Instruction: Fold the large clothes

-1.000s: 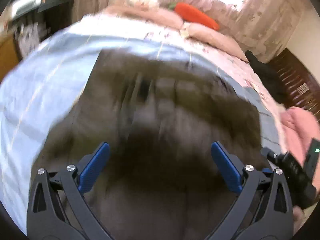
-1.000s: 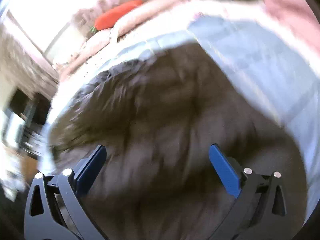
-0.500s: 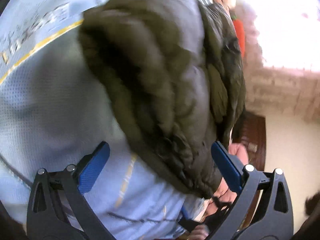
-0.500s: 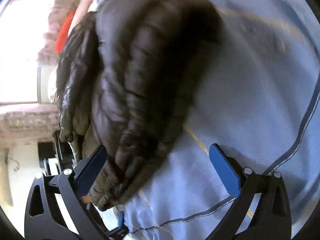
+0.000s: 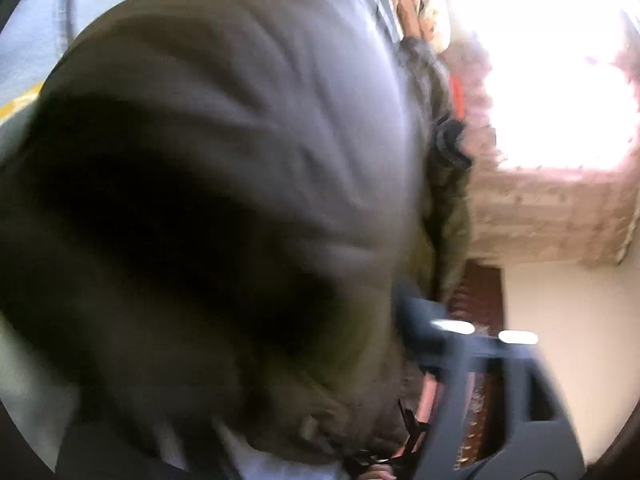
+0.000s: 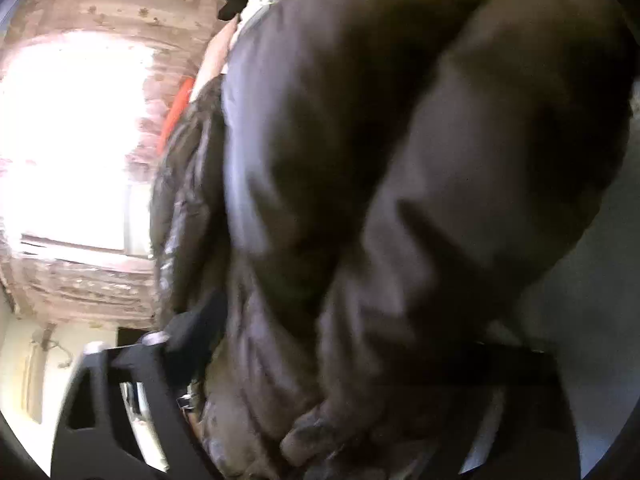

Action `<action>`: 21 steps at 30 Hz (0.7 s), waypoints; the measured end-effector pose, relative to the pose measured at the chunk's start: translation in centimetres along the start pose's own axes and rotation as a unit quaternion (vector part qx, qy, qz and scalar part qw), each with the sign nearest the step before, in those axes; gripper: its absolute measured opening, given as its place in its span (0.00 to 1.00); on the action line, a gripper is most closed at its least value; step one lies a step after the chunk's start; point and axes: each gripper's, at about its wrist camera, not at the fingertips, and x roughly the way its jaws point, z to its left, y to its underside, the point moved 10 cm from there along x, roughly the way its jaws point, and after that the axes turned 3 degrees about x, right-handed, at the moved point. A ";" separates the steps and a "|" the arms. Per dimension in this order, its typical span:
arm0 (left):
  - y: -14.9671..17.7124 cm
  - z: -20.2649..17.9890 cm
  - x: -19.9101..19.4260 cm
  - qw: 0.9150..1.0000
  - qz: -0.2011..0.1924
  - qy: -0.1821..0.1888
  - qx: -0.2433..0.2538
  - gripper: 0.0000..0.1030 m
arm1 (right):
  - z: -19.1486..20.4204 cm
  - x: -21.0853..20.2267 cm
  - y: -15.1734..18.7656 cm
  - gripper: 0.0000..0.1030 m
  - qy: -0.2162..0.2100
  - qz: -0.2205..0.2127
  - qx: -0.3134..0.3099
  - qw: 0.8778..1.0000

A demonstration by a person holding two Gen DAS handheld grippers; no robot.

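A dark olive puffer jacket [image 5: 224,152] lies bunched on the light blue bed sheet [image 5: 36,20] and fills most of both views. My left gripper [image 5: 308,320] is closing with the jacket's lower edge between its jaws. Its right finger [image 5: 424,320] presses on the fabric; the other finger is buried under the jacket. In the right wrist view the same jacket [image 6: 400,160] bulges between the jaws of my right gripper [image 6: 332,320], which is also closing. Its left finger [image 6: 196,328] lies against the jacket's side, and the right one is mostly covered. Both views are blurred.
A bright window [image 5: 540,60] with patterned curtains stands beyond the bed. An orange cushion [image 6: 176,116] and pink pillows lie at the head of the bed. Dark wooden furniture [image 5: 480,300] stands beside the bed. The sheet [image 6: 588,320] shows to the right of the jacket.
Both grippers dropped and rolled in toward the jacket's near edge. The jacket went from lying ahead of wide-open jaws to filling the gap between them, and the fingers have begun to come together.
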 end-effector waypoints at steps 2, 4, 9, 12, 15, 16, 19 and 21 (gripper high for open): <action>0.2 0.2 0.4 1.000 0.007 0.008 -0.003 0.24 | -0.5 0.3 0.0 0.39 -0.004 0.008 -0.004 1.000; 0.2 0.4 0.3 0.999 0.007 0.032 -0.016 0.20 | -0.3 0.3 -0.1 0.30 -0.019 0.014 -0.011 1.000; 0.0 -0.7 -0.1 0.998 0.014 0.061 -0.015 0.16 | 1.8 -1.0 -0.6 0.25 -0.070 0.032 0.005 0.997; -0.6 -5.1 -1.3 0.994 0.020 0.102 0.008 0.16 | 6.3 -2.2 -0.9 0.25 -0.094 0.058 -0.060 0.992; -1.9 -10.7 -2.2 0.991 0.022 0.122 0.056 0.16 | 12.2 -2.7 -1.9 0.25 -0.108 0.076 -0.151 0.980; -2.8 -13.2 -2.4 0.989 0.021 0.119 0.081 0.16 | 14.8 -2.5 -2.5 0.24 -0.114 0.088 -0.177 0.974; -5.7 -18.8 -2.1 0.984 0.017 0.134 0.113 0.16 | 20.4 -0.7 -4.4 0.24 -0.133 0.107 -0.196 0.966; -8.1 -22.6 -0.8 0.978 0.008 0.130 0.160 0.16 | 23.9 1.2 -5.7 0.24 -0.144 0.111 -0.226 0.957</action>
